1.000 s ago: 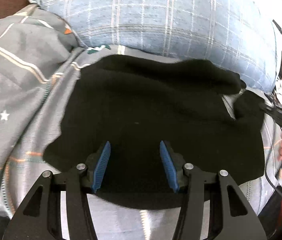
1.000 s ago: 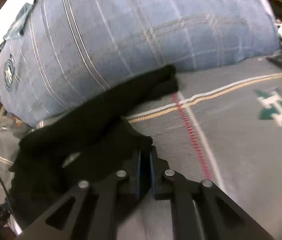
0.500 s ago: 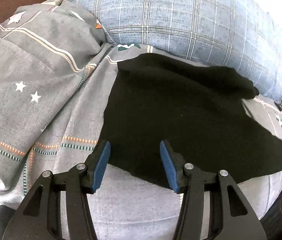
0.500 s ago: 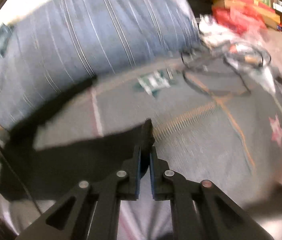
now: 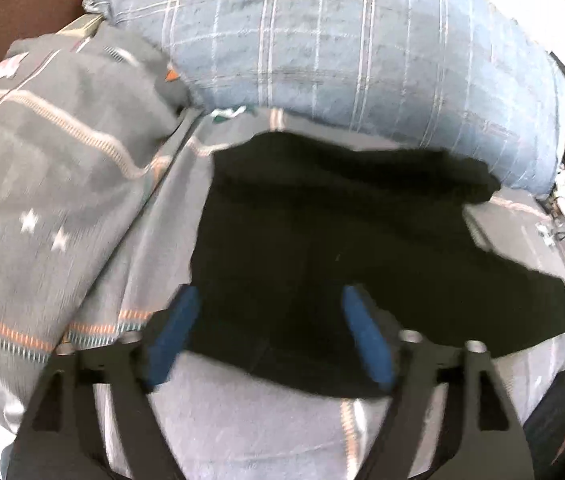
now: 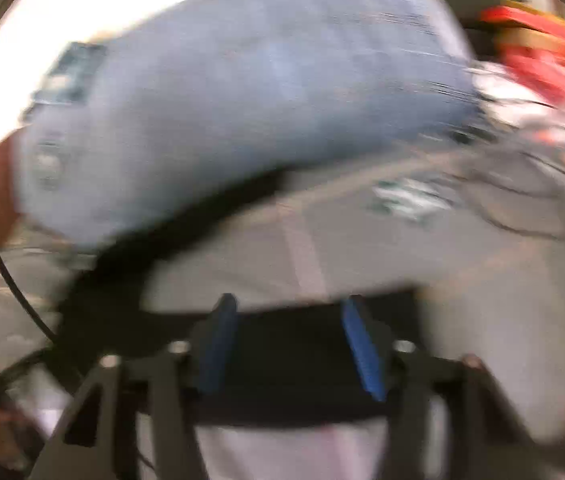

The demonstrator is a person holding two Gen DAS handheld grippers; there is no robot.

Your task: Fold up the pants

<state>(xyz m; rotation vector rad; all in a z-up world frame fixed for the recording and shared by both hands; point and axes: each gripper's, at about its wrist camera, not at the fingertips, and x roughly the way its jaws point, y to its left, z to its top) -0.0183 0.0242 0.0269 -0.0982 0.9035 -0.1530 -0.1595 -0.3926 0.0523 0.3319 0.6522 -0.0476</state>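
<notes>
The black pants (image 5: 362,248) lie spread on the bed (image 5: 242,432), on its grey patterned sheet, with their far edge pressed up against the blue checked pillow (image 5: 362,52) at the head of the bed. A rumpled grey blanket (image 5: 42,160) with stars and stripes is heaped along the bed's left side, just beside the pants.

The left hand-held gripper (image 5: 270,312) hangs over the near edge of the pants with its jaws wide; they have just been opening, and the blue pads (image 5: 174,328) stand clear on either side of the cloth without pressing it.

The right wrist view is badly smeared, so detail there is uncertain. The right hand-held gripper (image 6: 290,328) has also just been opening and its jaws stand apart. A dark band of the pants (image 6: 294,360) lies between and below the fingers, seemingly loose on the sheet rather than pinched. Red items (image 6: 538,56) and cables clutter the bed's far right corner.
</notes>
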